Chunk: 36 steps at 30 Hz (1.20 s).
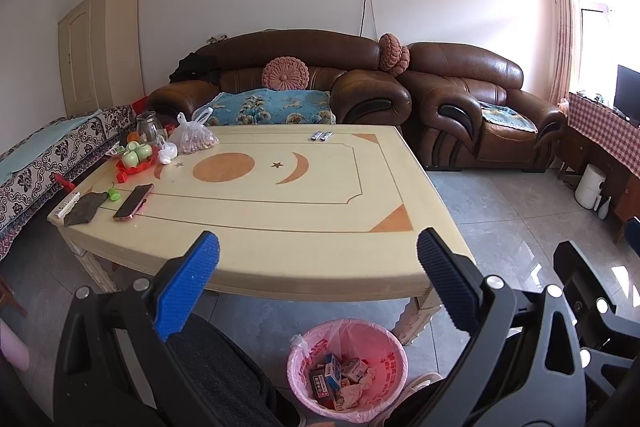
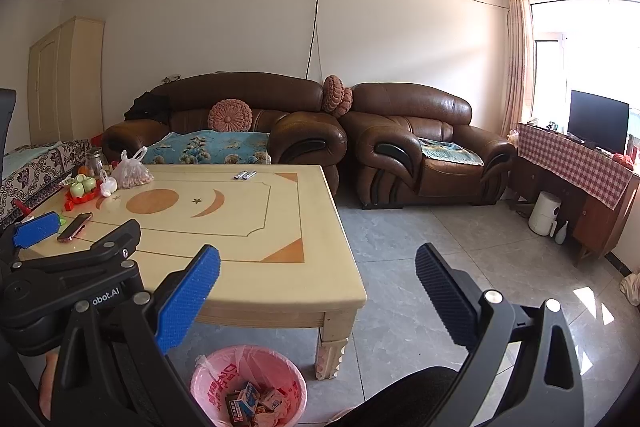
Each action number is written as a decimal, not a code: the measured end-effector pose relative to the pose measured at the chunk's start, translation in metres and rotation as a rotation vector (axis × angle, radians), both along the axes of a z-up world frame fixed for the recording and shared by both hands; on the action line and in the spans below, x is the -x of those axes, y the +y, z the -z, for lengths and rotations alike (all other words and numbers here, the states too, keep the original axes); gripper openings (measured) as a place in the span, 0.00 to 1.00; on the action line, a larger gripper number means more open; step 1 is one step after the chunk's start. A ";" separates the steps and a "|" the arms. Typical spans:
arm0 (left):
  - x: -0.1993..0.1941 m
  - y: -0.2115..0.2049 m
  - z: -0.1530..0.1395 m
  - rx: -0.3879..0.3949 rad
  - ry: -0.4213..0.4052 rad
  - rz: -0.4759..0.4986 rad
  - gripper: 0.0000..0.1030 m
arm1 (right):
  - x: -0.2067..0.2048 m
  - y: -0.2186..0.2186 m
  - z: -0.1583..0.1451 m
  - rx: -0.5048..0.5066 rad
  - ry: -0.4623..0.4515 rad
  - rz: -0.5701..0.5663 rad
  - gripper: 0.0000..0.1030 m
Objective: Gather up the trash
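Left gripper [image 1: 318,279]: fingers spread, empty, above the near table [image 1: 304,227] edge.
Right gripper [image 2: 318,291]: fingers spread, empty.
Bin [image 1: 347,371]: pink-lined, floor at 6 o'clock, holding small cartons [image 1: 332,375] and wrappers.
Crumpled white scrap [image 1: 167,153]: tabletop, 10 o'clock, beside the nut bag [image 1: 194,139].
Likely next: the scrap. Approach low, pinch its bulk, avoid cups [image 1: 136,153] and phone [image 1: 133,202].

- White walls [image 2: 224,27] with a brown border strip near the ceiling.
- Grey tiled floor [image 2: 420,267], sunlit patches at right.
- Brown leather sofa [image 2: 248,119] and armchair [image 2: 424,143] along the far wall.
- Bright window [image 2: 592,51] with a curtain [image 2: 518,59].
- Cream wardrobe [image 2: 60,79] at left.
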<state>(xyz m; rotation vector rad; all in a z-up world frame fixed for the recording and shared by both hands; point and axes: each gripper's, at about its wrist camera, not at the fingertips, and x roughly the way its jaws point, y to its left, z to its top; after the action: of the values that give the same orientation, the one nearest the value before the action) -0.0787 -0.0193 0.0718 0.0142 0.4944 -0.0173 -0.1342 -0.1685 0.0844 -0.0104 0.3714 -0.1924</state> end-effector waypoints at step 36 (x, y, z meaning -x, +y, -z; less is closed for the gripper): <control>0.000 -0.001 -0.001 -0.019 0.012 -0.002 0.94 | -0.005 0.001 0.002 0.007 0.005 -0.006 0.93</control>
<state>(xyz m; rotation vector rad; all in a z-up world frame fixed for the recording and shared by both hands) -0.0787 -0.0201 0.0726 0.0324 0.5065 -0.0109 -0.1294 -0.1670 0.0820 -0.0190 0.3756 -0.1881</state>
